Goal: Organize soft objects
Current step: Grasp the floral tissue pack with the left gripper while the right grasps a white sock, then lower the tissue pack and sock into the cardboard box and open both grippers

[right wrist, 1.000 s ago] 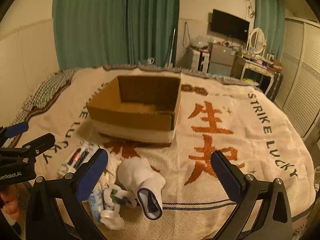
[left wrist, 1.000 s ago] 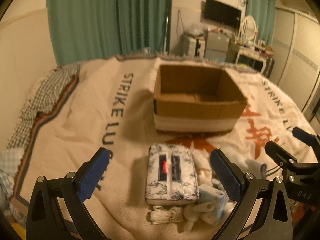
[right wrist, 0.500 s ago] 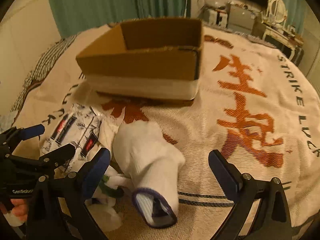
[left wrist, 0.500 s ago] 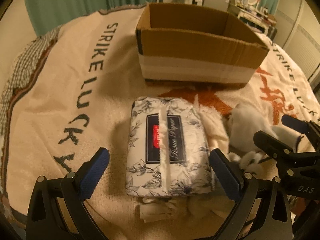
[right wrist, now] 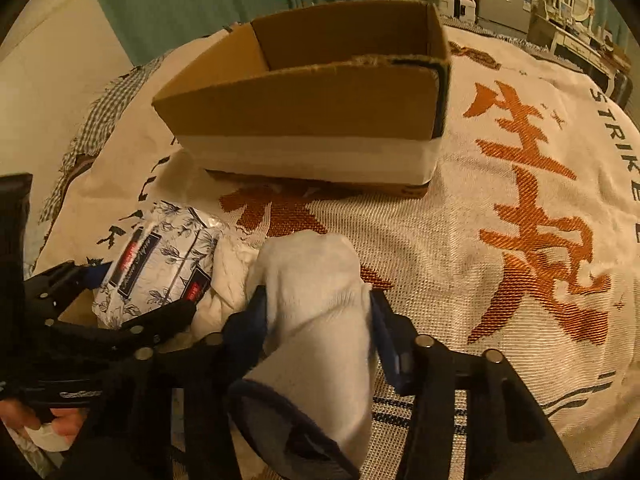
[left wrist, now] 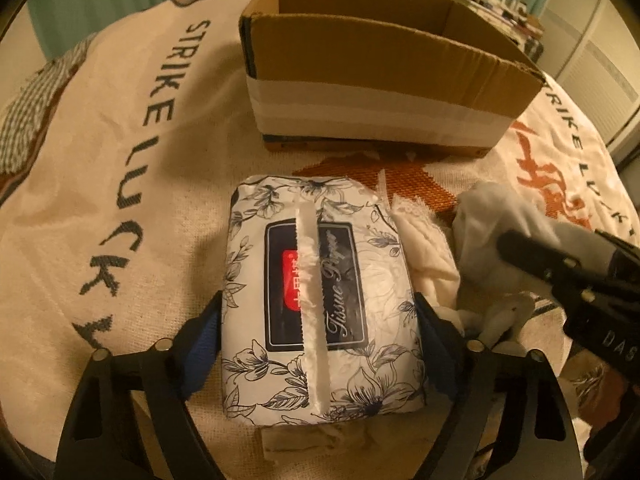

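Note:
A floral-print tissue pack [left wrist: 320, 284] lies on the bed blanket, and my left gripper [left wrist: 316, 320] is shut on its near sides, blue pads pressed against it. It also shows in the right wrist view [right wrist: 160, 256]. My right gripper [right wrist: 320, 320] is shut on a white sock [right wrist: 320, 304] with a dark cuff, seen at the right of the left wrist view [left wrist: 492, 220]. An open cardboard box [left wrist: 380, 76] with a white band stands just beyond both; it also shows in the right wrist view [right wrist: 316, 108].
White cloths and small socks [left wrist: 428, 256] lie between the tissue pack and the sock. The blanket [right wrist: 520, 200] with orange characters and "STRIKE LUCKY" lettering covers the bed. Furniture [right wrist: 520, 4] and green curtains [right wrist: 200, 4] stand behind.
Both grippers have come down and forward from above the bed. The left has closed onto the tissue pack and the right onto the white sock.

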The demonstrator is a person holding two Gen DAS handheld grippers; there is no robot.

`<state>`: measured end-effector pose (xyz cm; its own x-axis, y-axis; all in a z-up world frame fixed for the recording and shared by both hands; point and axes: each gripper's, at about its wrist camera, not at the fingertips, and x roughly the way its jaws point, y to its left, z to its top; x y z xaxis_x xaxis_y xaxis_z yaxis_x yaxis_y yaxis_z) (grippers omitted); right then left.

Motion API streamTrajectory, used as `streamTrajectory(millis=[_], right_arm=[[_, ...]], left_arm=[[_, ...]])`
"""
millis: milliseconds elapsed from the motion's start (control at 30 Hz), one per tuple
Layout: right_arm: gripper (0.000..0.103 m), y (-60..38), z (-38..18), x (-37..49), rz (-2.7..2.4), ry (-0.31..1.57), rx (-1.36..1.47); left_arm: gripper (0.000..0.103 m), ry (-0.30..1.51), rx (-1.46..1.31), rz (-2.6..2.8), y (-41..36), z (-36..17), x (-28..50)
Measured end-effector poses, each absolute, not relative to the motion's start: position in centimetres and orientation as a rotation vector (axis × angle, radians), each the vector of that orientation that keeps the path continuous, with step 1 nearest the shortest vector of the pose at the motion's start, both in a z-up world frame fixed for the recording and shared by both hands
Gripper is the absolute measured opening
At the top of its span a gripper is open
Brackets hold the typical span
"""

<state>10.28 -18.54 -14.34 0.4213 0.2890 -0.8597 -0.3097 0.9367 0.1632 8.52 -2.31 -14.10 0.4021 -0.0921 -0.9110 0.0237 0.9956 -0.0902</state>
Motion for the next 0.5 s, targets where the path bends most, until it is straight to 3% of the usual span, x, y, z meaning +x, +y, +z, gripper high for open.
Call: streamTrajectory(millis=[100, 500], right_arm=[[0.044, -18.9, -13.1, 9.6, 0.361, 1.054, -0.019], [0.044, -20.7, -4.7, 5.3, 0.316, 0.887, -0.035]], left_arm=[[0.078, 1.149, -0.071, -0.082, -2.2, -13.4, 7.9], [0.078, 0.955, -0.116, -0.114, -1.1, -4.7, 4.4]])
